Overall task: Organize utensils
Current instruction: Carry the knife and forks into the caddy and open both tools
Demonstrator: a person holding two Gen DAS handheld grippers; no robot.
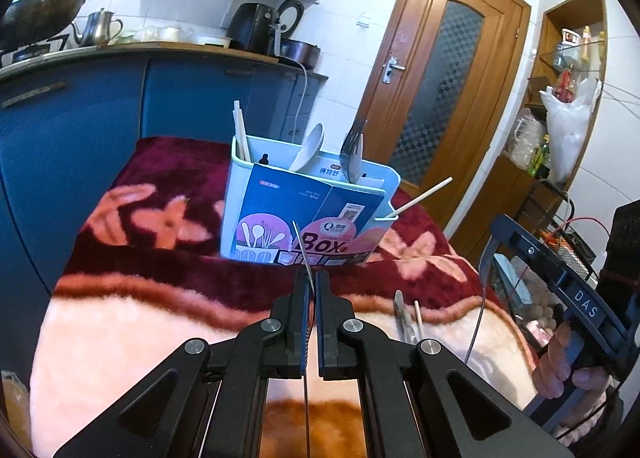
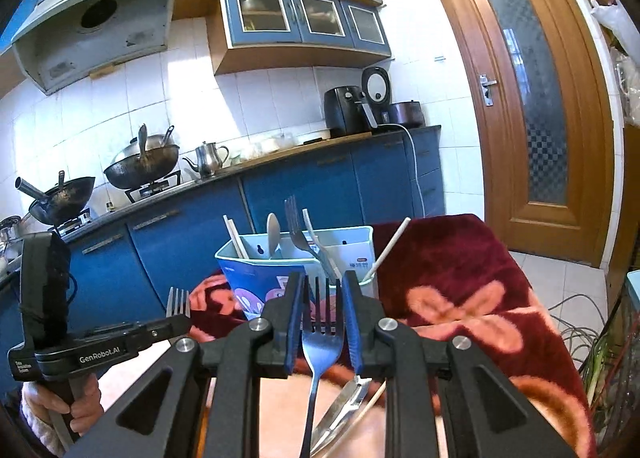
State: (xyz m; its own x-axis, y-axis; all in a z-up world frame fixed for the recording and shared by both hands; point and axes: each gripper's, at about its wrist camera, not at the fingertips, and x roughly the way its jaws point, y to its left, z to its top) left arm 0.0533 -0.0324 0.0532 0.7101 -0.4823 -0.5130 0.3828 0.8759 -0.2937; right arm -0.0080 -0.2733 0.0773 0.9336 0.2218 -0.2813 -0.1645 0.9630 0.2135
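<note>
Take the pale utensil box (image 2: 352, 246) on the blanket-covered table (image 1: 132, 322) as your landmark; everything below is placed against it.

Left of the box in the right wrist view, your left gripper (image 2: 176, 324) is clenched on a fork (image 2: 178, 300), tines up, held in the air short of the box and not yet over any compartment. In its own camera the same fork shows edge-on as a thin metal line between the pads.

Inside the box, going left to right: a pair of chopsticks (image 2: 236, 240) in the left compartment, a spoon (image 2: 273, 232) next to it, then a fork (image 2: 296, 234) and a light-handled utensil (image 2: 310, 228) leaning together further right. A single chopstick (image 2: 390, 244) leans out of the small side pocket at the box's right end. So a good part of the sorting looks done.

In front of the box, your right gripper (image 2: 322, 322) is closed on a second fork (image 2: 322, 342), tines toward the box and near its front wall, handle trailing back under the jaws.

Still lying on the table, nearer you than the box: a metal utensil (image 2: 344, 406) and one loose chopstick (image 2: 370, 406) just beside it. By my reading, you have two forks to drop in, then these two pieces to collect.
</note>
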